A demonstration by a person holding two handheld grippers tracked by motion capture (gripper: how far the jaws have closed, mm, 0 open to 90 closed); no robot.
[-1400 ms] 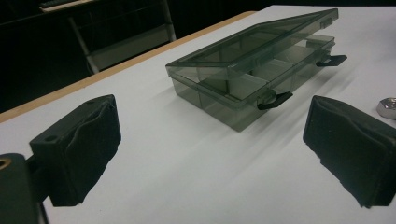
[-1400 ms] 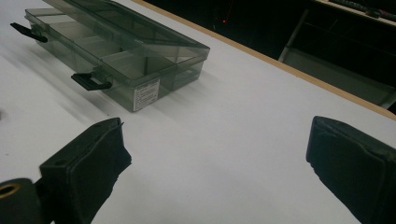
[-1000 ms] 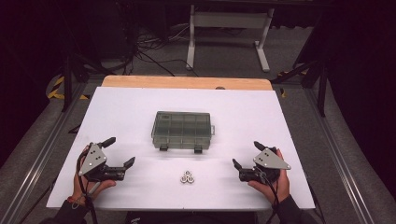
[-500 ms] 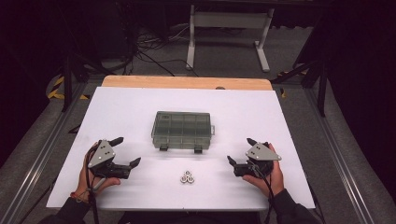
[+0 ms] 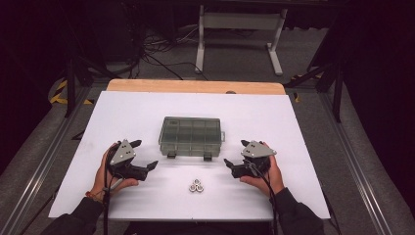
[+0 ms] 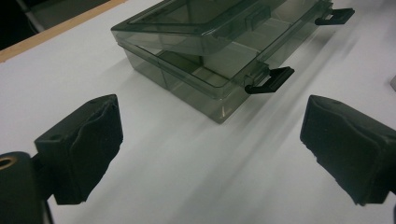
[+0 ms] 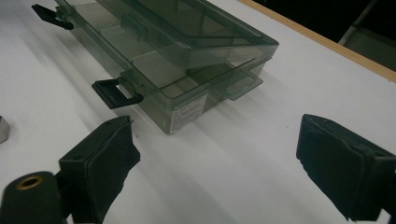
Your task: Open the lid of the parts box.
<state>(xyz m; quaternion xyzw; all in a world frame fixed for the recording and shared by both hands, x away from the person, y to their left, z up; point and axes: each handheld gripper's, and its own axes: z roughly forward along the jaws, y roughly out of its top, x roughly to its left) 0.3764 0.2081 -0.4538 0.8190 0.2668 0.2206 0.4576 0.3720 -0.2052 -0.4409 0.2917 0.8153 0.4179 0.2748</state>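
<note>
Smoky compartment box mid-desk, latches unclipped, between left claw and right claw, near both, untouched, both claws wide, right claw's jaws just closing slightly, nothing between them

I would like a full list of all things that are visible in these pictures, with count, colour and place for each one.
compartment box: 1, smoky transparent grey-green, middle of the table; lid down, two black latches flipped out on its near side.
nuts: small cluster, it looks like three, silver metal, near edge of the table, in front of the box.
table top: 1, white sheet over a wooden board whose far edge shows.
stand: 1, white frame, on the floor beyond the table.
cables: several, black, on the floor at far left.
left gripper: 1, black with grey plate, left of the box, jaws open, holding nothing.
right gripper: 1, black with grey plate, right of the box, jaws open, holding nothing.
</note>
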